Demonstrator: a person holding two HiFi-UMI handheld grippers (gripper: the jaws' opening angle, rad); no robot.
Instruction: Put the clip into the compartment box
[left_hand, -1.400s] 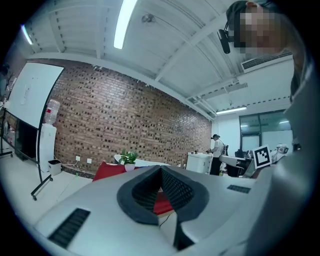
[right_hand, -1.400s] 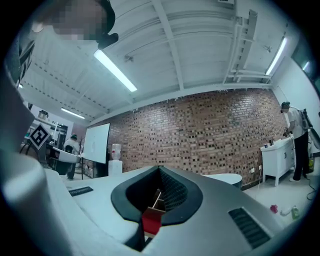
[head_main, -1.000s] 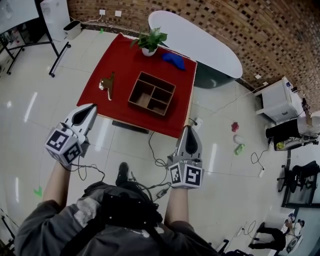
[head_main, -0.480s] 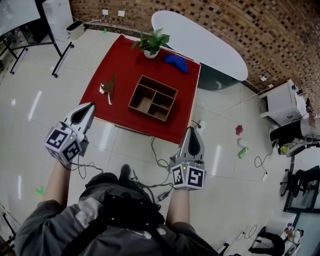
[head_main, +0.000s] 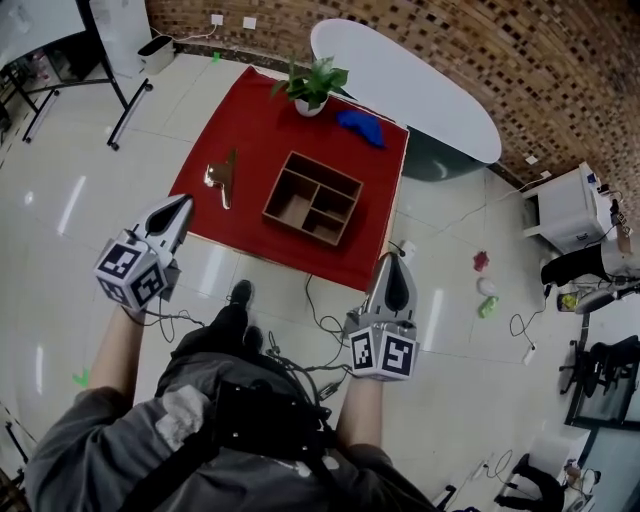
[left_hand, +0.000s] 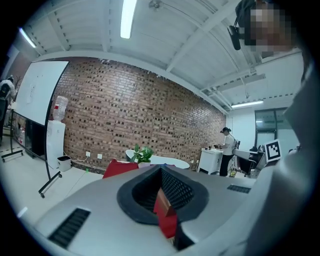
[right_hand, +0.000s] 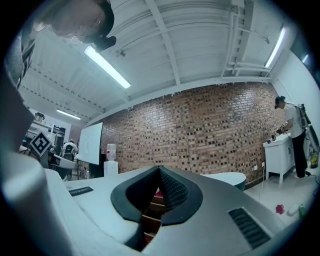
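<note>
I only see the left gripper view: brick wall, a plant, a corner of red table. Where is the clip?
Observer: Head view: the clip lies on the red table, left of the wooden compartment box, apart from it.
Visitor: Anything in the box?
Observer: Its compartments look empty from above.
Visitor: Are the tongs close?
Observer: The left tongs and right tongs are by the table's near edge, neither touching the clip.

Clip (head_main: 220, 180) left of compartment box (head_main: 327, 167), on table (head_main: 260, 120)
</note>
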